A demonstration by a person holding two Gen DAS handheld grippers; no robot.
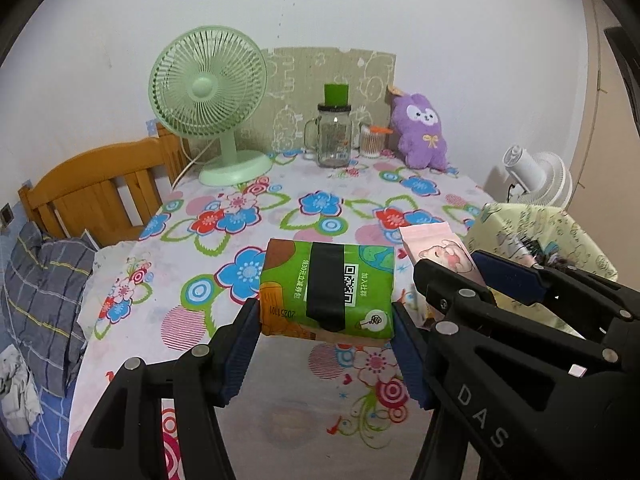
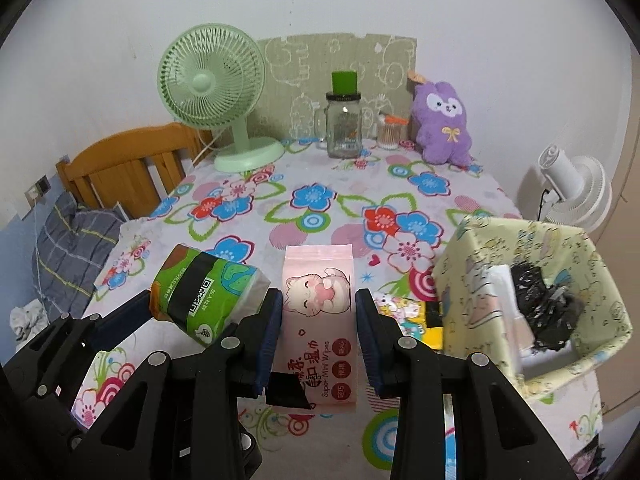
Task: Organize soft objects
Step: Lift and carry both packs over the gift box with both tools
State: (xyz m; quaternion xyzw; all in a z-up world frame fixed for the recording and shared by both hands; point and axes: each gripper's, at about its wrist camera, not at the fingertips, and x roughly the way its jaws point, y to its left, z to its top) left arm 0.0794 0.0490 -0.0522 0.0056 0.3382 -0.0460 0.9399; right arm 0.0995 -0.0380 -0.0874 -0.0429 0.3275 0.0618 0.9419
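Black plastic fingers with ribbed blue pads frame both wrist views. Left gripper (image 1: 326,344) is partly closed, its 2 pads pressing the short ends of the green tissue pack (image 1: 326,288), a soft rectangular film-wrapped block with a black band and QR code, held clear above the tablecloth (image 1: 280,208). Right gripper (image 2: 318,344) is closed narrower on the pink wipes pack (image 2: 318,320), a flat glossy pouch printed with a cartoon cat; the pads grip its long sides and the top edge projects beyond the fingertips. Both packs hang side by side, close together, left of the pale yellow fabric bin (image 2: 460,276), a soft-walled open box already holding a crumpled black item. Floral cloth ahead of both grippers lies bare up to the back row: green fan (image 2: 212,84), glass jar (image 2: 344,128) and purple plush toy (image 2: 442,124).
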